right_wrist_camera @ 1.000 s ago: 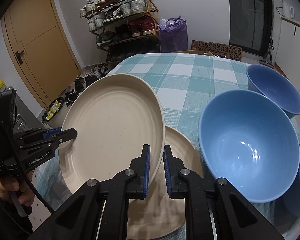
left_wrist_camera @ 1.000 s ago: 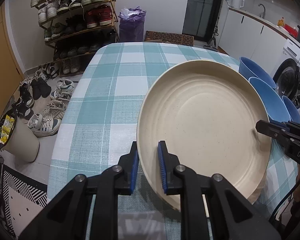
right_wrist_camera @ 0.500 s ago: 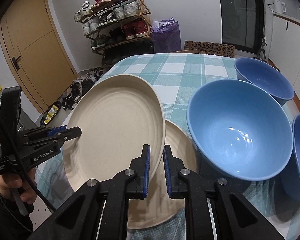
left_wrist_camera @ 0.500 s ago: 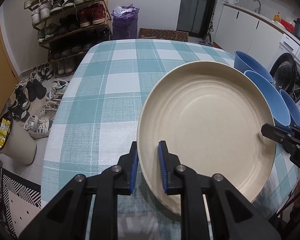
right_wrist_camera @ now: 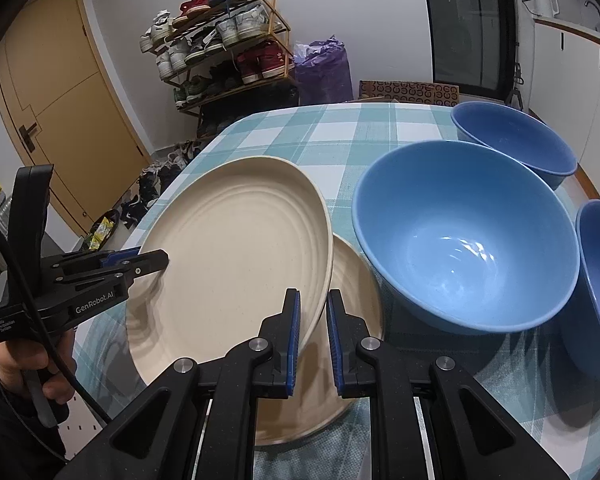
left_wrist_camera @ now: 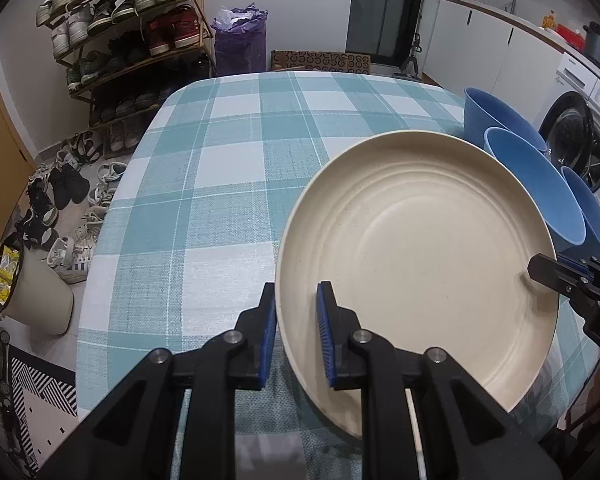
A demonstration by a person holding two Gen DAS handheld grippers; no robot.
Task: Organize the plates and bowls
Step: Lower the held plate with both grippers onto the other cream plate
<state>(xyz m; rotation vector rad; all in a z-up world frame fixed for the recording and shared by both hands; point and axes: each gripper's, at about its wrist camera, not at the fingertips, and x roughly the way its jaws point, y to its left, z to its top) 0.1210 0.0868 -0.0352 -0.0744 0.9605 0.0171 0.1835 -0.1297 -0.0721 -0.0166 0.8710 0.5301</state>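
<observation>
Table under teal-and-white checked cloth [left_wrist_camera: 228,184], near end crowded.

Three deep blue plastic bowls [right_wrist_camera: 466,240] stand separately along the right side, not nested; that sorting looks untouched.

Large round cream speckled plate [left_wrist_camera: 416,256] held tilted, clear of the cloth, over a second cream plate [right_wrist_camera: 354,280] lying flat beneath it. Stacking judged mid-step: upper plate not yet set down.

Left gripper [left_wrist_camera: 297,334]: jaws clamped on the plate's near rim. Right gripper [right_wrist_camera: 313,336]: jaws straddle the opposite rim; whether they pinch it, cannot tell.
</observation>
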